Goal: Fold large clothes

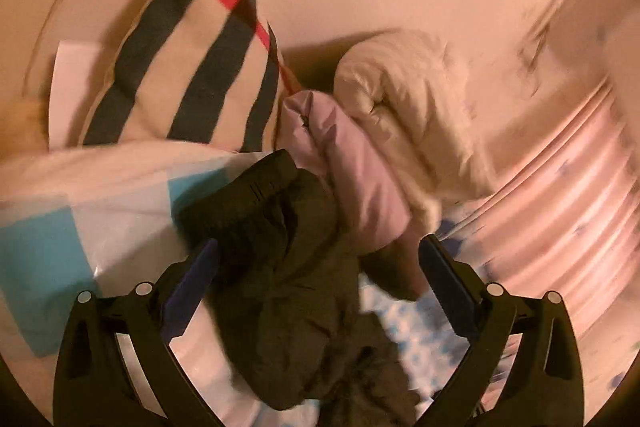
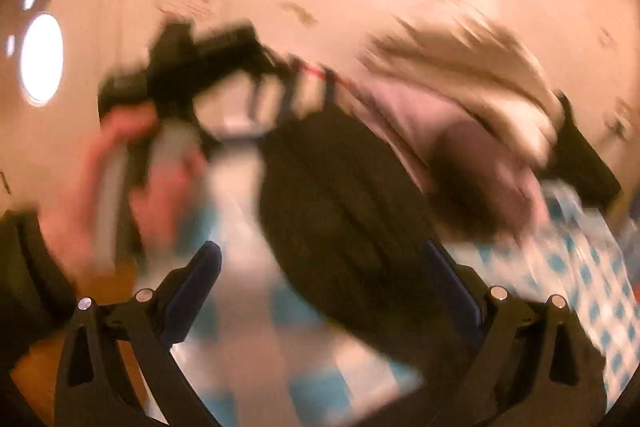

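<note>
A dark olive-black jacket (image 1: 296, 267) lies crumpled on the bed, its cuff toward the pillow. Beside it sit a folded lilac padded garment (image 1: 360, 167) and a cream puffy coat (image 1: 416, 115). My left gripper (image 1: 318, 255) is open, its blue-padded fingers on either side of the dark jacket without closing on it. The right wrist view is badly blurred: my right gripper (image 2: 320, 259) is open, with the dark jacket (image 2: 344, 211) in front of it and the lilac garment (image 2: 472, 155) behind. A hand holding the other gripper (image 2: 192, 67) shows at the left.
A pillow (image 1: 188, 67) with navy stripes and a red line leans against the wall. A white and turquoise checked bed cover (image 1: 80, 227) lies under the clothes. A pink curtain (image 1: 568, 219) hangs at the right. A bright lamp (image 2: 40, 59) glares at far left.
</note>
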